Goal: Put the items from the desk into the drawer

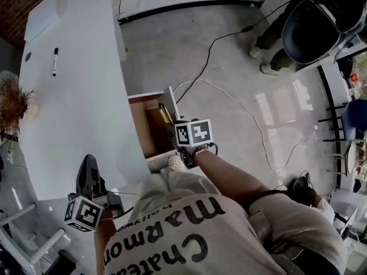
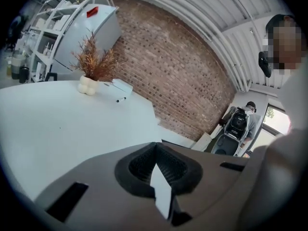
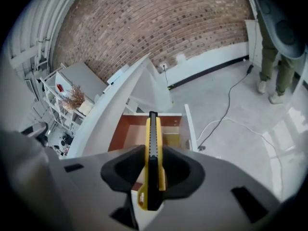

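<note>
Now, the head view first: the right gripper (image 1: 178,135) hangs over the open white drawer with the reddish-brown inside (image 1: 150,132), which stands out from the edge of the long white desk (image 1: 80,113). The yellow-and-black snap-off utility knife (image 1: 164,114) pokes out ahead of the gripper, above the drawer. The left gripper (image 1: 89,173) sits low at the desk's near corner. Far up the desk lies a black-and-white marker pen (image 1: 55,61), with a dried brown plant (image 1: 12,103) at the left edge. A white cable (image 1: 241,110) loops across the floor, clear of the drawer.

Left gripper view: the jaws are pressed together with nothing between them. The marker pen (image 2: 120,99) lies just beside the plant (image 2: 94,61), well apart from this gripper.

Right gripper view: the jaws are clenched on the knife (image 3: 152,129) across its flat sides, its far end aimed at the drawer (image 3: 126,134). It looks light and stiff, with a smooth plastic shell that could pivot in a narrow pinch, so this flat-sided hold seems sound. Something yellowish (image 3: 171,139) lies on the drawer floor; what it is, I cannot tell. The drawer's front wall and the desk's edge are what to clear going down.
</note>
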Demonstrator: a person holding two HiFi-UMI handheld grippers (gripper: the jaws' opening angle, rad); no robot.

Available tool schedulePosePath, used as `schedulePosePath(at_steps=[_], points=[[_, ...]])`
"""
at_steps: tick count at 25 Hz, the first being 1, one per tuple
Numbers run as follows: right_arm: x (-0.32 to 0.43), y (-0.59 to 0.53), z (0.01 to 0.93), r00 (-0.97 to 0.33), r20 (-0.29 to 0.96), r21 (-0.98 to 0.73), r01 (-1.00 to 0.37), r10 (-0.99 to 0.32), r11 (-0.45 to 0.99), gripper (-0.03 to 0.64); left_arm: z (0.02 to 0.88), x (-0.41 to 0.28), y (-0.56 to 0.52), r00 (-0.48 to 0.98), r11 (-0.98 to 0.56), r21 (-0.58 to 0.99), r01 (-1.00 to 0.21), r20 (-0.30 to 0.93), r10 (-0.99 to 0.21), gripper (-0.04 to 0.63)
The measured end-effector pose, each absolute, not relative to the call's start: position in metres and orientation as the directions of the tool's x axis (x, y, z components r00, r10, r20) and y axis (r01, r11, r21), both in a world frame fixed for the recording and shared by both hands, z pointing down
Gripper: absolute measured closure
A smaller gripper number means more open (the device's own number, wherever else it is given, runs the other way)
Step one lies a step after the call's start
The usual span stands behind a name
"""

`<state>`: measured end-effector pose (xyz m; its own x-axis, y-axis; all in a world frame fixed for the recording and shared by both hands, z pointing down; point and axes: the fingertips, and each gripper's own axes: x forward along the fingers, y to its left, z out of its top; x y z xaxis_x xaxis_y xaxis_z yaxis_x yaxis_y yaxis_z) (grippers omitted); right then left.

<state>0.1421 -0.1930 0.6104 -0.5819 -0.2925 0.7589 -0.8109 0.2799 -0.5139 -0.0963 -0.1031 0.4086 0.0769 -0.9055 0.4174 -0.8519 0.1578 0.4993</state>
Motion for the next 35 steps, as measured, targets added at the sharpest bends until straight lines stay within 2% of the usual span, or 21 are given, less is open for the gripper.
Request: schedulePosePath(at_steps=[3, 10, 17, 27, 35], points=[[0.126, -0.186, 0.636, -0.561, 0.79, -0.492, -0.821, -0.247, 0.289, 0.499, 0.412, -0.105, -0.098, 0.046, 0.187, 0.488, -0.853, 0.426, -0.904, 0.594], [0.102, -0.195, 0.707, -0.483, 0.843, -0.465, -0.876, -0.236, 0.13, 0.499, 0.429, -0.128, -0.103, 0.006, 0.218, 0.418, -0.882, 0.472, -0.882, 0.594], [0.093, -0.205, 0.767, -0.417, 0.885, -0.411, -0.909, -0.205, 0.074, 0.499, 0.447, -0.152, -0.11, -0.001, 0.21, 0.389, -0.897, 0.474, -0.881, 0.594], [0.102, -0.204, 0.8, -0.305, 0.935, -0.302, -0.952, -0.182, 0.049, 0.495, 0.452, -0.173, -0.114, -0.012, 0.205, 0.35, -0.914, 0.481, -0.877, 0.594], [0.096, -0.201, 0.816, -0.295, 0.945, -0.285, -0.955, -0.141, 0.085, 0.494, 0.456, -0.185, -0.106, -0.059, 0.245, 0.347, -0.906, 0.469, -0.881, 0.594]])
